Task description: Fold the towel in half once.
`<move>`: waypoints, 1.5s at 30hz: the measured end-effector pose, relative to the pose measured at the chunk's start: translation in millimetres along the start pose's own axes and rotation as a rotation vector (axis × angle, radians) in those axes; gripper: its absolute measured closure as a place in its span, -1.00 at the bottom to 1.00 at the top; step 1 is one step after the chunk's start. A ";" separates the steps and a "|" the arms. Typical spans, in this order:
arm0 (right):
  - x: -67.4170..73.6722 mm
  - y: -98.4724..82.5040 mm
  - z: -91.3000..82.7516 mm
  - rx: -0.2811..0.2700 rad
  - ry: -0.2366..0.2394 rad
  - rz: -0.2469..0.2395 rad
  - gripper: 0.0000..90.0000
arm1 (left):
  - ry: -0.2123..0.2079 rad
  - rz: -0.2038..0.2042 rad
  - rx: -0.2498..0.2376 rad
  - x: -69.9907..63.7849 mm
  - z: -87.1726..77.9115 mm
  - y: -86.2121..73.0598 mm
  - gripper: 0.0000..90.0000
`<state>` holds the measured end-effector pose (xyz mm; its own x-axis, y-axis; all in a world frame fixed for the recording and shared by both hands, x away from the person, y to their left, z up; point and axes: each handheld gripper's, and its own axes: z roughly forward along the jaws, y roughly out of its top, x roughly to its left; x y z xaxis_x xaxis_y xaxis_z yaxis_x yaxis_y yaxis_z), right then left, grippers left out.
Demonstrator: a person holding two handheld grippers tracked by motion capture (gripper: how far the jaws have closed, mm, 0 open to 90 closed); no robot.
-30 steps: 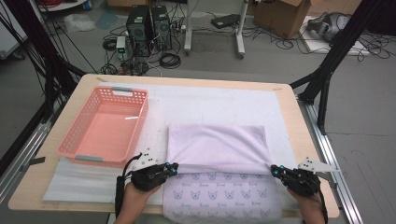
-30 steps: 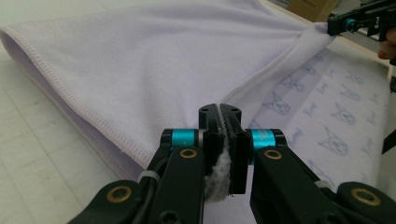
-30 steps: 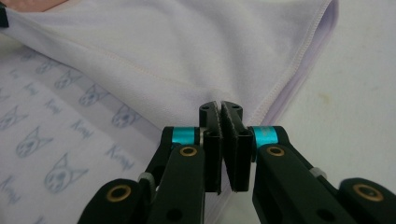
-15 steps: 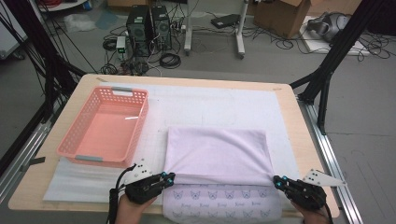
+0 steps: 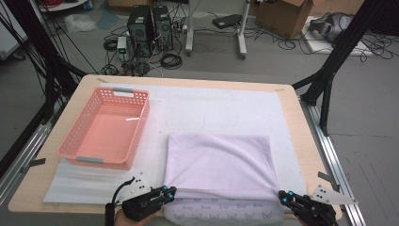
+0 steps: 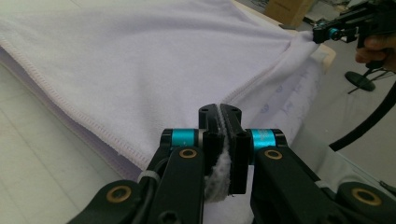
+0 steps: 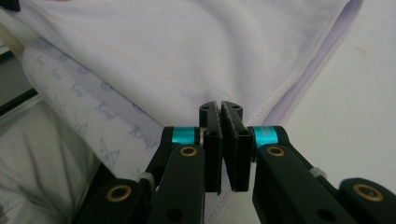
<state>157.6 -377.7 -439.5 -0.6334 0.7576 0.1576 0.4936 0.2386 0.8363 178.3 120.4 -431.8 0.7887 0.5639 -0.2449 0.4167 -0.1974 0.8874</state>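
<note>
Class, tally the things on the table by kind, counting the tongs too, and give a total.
Lilac towel: 1
Pink basket: 1
White foam mat: 1
Tongs: 2, left tongs and right tongs, both clamped on the towel's near corners
Total: 5

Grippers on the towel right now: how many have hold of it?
2. The left gripper is shut on the near left corner of the lilac towel; the right gripper is shut on its near right corner.

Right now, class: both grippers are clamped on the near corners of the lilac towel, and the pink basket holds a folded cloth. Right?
Not quite. The high view shows the pink basket empty. Both the left gripper and right gripper do clamp the lilac towel.
</note>
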 end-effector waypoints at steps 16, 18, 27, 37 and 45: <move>-40.9 31.8 21.9 -0.054 -0.142 0.079 0.30 | 0.138 -0.063 -0.061 52.3 24.7 32.8 -0.17; -48.3 39.1 32.5 -0.038 -0.156 0.094 0.30 | 0.149 -0.079 -0.044 64.1 33.0 37.8 -0.16; -80.3 70.5 101.7 0.027 -0.217 0.133 0.46 | 0.165 -0.105 -0.003 87.7 60.0 48.2 -0.16; -92.4 78.2 108.1 0.069 -0.288 0.121 0.43 | 0.254 -0.119 0.039 99.2 71.3 48.6 -0.19; -88.1 78.6 117.7 0.120 -0.252 0.087 0.14 | 0.345 -0.118 0.101 111.5 81.7 51.6 -0.14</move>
<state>322.4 -354.2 -449.5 -0.4245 0.9020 0.0784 0.6160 0.2243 0.7551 324.6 107.6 -445.2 0.5413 0.8209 -0.1821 0.5520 -0.1835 0.8134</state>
